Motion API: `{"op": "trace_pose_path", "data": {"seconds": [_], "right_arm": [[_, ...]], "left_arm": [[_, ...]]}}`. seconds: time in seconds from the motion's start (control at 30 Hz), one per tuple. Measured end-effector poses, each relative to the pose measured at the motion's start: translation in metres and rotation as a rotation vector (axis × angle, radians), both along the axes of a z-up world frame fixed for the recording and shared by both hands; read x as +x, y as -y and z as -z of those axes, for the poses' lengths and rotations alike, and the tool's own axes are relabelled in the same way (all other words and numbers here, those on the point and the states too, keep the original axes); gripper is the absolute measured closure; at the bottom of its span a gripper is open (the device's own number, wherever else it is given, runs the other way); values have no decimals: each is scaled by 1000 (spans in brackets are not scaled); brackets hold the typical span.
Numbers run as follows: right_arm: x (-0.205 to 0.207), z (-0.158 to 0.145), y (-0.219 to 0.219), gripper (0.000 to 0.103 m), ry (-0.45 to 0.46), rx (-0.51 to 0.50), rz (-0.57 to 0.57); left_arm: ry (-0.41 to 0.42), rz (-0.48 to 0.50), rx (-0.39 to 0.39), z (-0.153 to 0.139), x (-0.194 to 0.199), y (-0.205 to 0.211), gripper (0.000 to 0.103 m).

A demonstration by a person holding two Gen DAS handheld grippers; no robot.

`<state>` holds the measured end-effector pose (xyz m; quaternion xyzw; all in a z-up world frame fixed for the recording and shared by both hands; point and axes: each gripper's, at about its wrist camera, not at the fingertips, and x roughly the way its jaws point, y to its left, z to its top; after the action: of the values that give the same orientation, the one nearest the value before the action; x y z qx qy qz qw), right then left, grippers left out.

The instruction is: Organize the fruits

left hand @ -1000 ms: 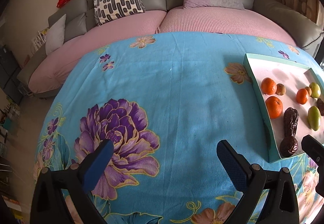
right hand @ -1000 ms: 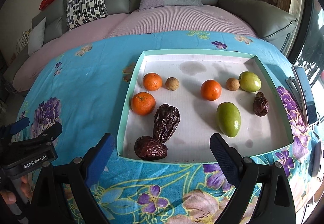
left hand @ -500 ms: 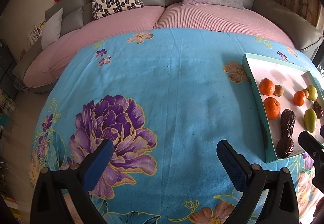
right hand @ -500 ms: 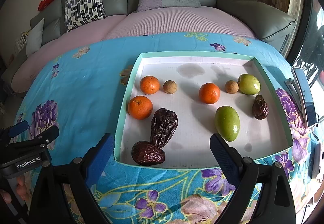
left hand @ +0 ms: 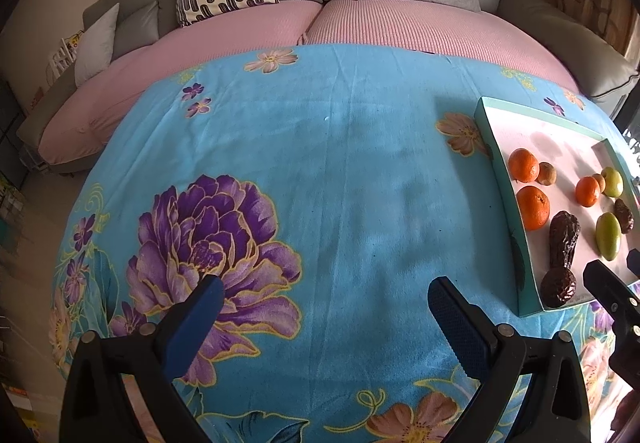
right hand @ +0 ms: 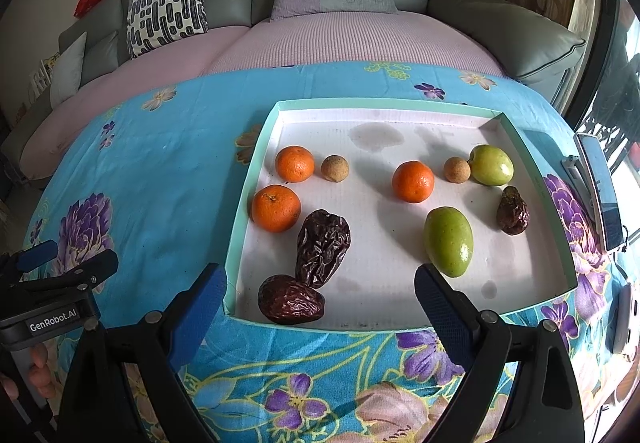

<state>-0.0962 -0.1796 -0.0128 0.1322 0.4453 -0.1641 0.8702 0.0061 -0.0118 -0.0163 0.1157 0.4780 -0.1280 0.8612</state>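
- Fruits are seen lying loose in the shallow tray (right hand: 256,179), ahead of the right gripper (right hand: 320,293), whose jaws are spread with nothing between them.
- Compared with a second ago, the tray is framed slightly nearer; nothing is grasped.
- Nearest the jaws, two dark dates (right hand: 291,299) are found touching, a green mango (right hand: 449,241) apart.
- Left gripper (left hand: 320,311) is held spread over bare floral cloth (left hand: 360,183).

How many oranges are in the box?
3. Two oranges sit near the box's left wall, one behind the other; the third is mid-box. None seem hidden.
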Motion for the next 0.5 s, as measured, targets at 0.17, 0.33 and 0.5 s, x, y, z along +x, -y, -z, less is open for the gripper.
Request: {"op": "trace_pose_path", "data": {"seconds": [0.17,0.33,0.5], "right_arm": [[1,1,0,8,-5,-4,-2],[1,1,0,8,-8,-4,0],[1,2,0,8,-12,-5,2]], "left_arm": [[-7,4,-7,0,0,0,0],[-14,7,-10,1,0,1,0],[-18,6,-14,2,0,1,0]]}}
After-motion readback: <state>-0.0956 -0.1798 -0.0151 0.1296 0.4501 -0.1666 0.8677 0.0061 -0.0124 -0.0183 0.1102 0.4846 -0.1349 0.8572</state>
